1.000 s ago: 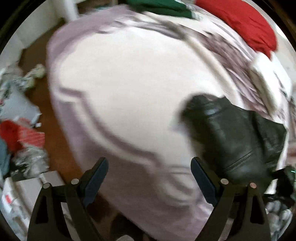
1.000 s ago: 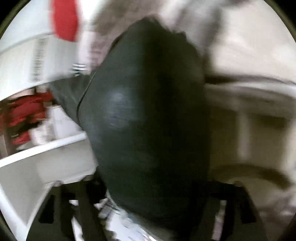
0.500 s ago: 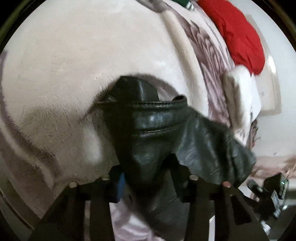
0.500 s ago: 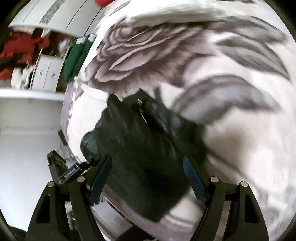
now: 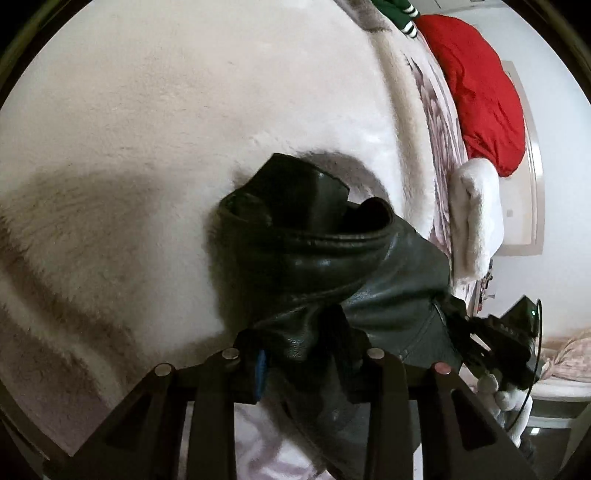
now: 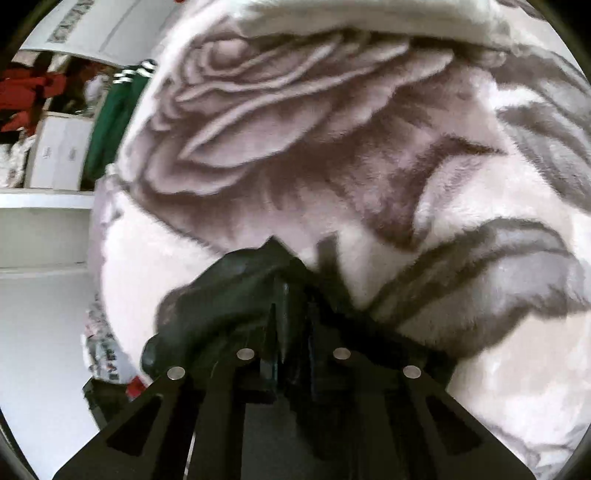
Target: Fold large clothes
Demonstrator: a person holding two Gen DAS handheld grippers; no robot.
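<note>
A black leather jacket lies bunched on a plush cream and grey rose-patterned blanket that covers the bed. My left gripper is shut on a fold of the jacket, near its rolled hem. In the right wrist view my right gripper is shut on another part of the jacket, low against the blanket. The right gripper also shows in the left wrist view, at the jacket's right edge.
A red garment and a green garment with white stripes lie at the far end of the bed. A white fluffy item lies by the red one. White shelves and red clothes stand beyond the bed's left edge.
Both grippers were open a second ago. The left closed on the jacket half a second ago, and the right has closed on it since. Both have come down close to the blanket.
</note>
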